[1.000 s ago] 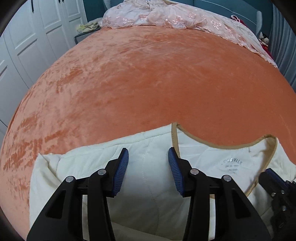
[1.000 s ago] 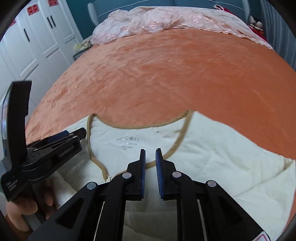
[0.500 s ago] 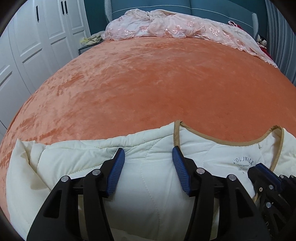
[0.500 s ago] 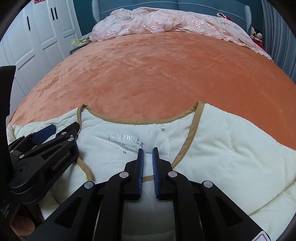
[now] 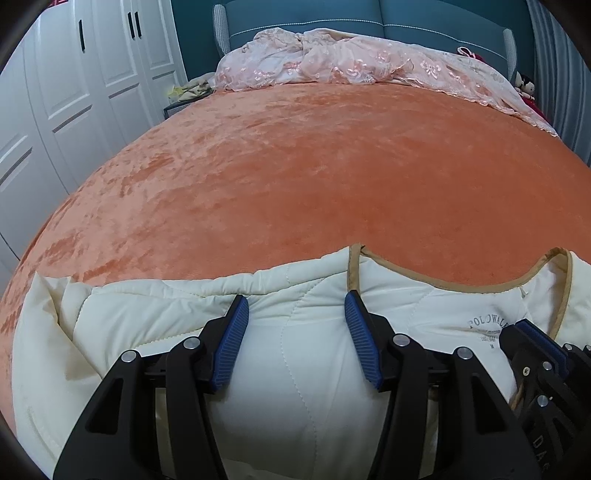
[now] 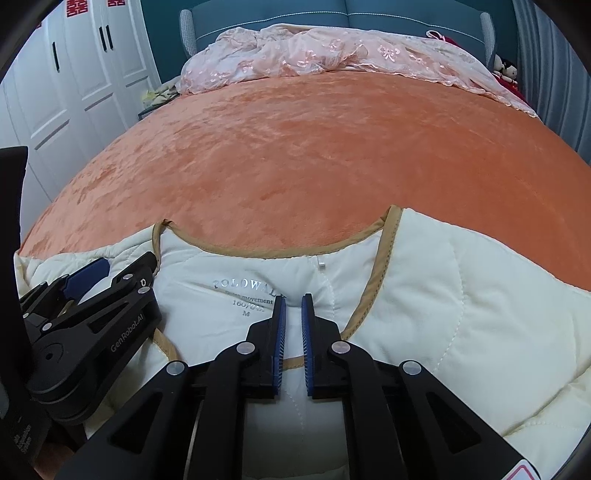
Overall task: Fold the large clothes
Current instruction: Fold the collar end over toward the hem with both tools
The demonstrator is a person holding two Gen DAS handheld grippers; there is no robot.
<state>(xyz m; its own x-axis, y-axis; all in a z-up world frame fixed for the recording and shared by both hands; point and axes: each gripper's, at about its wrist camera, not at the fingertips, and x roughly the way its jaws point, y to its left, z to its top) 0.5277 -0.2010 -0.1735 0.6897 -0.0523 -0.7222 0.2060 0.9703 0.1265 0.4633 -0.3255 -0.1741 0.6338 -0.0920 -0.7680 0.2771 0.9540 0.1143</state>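
two grippers to log, says the clerk. first, where is the garment?

inspector: the cream quilted jacket (image 5: 147, 306) lies on the near edge of the orange bedspread (image 5: 314, 166), inner side up. the tan collar trim (image 6: 273, 251) curves toward the headboard (image 5: 406, 22), and the printed size label (image 6: 247, 291) sits just below it.

clerk: the left gripper?

inspector: the left gripper (image 5: 294, 297) is released. its blue pads (image 5: 229, 343) stand well apart over the jacket's left shoulder, beside the end of the collar trim. a soft mound of quilting rises in the gap, and neither pad presses on it.

clerk: and the right?

inspector: the right gripper (image 6: 293, 297) is at the middle of the neckline, just beside the label, and its jaws are closing. only a narrow slit remains. cream cloth shows in that slit and the trim runs across behind the fingers. the angle is steep, so i cannot tell whether the pads pinch a fold or simply sit above the cloth.

clerk: how do the two stand to each other?

inspector: near, side by side, not touching, both tilted down at the jacket.

clerk: surroundings?

inspector: a pink lace cover (image 5: 351, 62) is bunched at the head of the bed, well apart from the jacket. white wardrobe doors (image 5: 74, 92) stand along the left.
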